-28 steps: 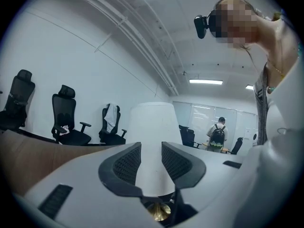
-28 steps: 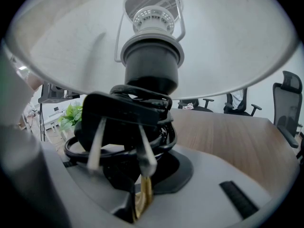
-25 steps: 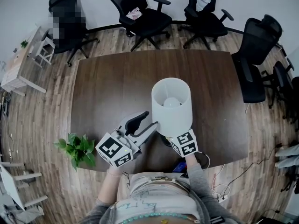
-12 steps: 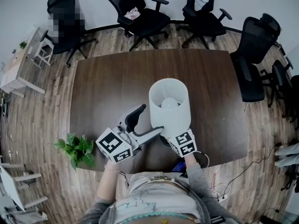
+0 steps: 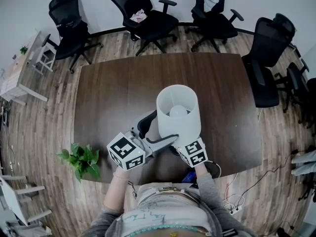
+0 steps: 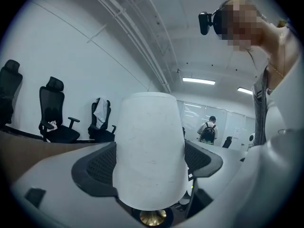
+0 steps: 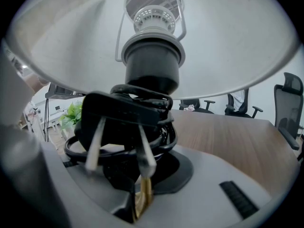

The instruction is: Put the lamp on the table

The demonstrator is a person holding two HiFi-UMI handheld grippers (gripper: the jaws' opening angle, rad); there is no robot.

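The lamp has a white shade point(image 5: 178, 113) and stands upright over the near part of the dark wooden table point(image 5: 113, 88). My left gripper point(image 5: 164, 126) reaches in from the left. Its jaws have just been opening and now stand wide on either side of the shade point(image 6: 149, 151), with one dark pad point(image 6: 95, 167) on each flank and no visible press. My right gripper point(image 7: 142, 198) is shut on the lamp's thin brass stem point(image 7: 144, 190) under the shade. The black cord and plug point(image 7: 123, 122) are coiled there. In the head view only its marker cube point(image 5: 196, 153) shows.
Several black office chairs point(image 5: 148, 19) ring the far and right sides of the table. A potted plant point(image 5: 81, 159) sits on the floor at the near left corner. Cables point(image 5: 232, 201) lie on the floor to the right. A white desk point(image 5: 17, 68) stands at far left.
My left gripper has moved right toward the lamp and its jaws have spread wide, so they now straddle the shade. The right gripper and lamp have barely moved.
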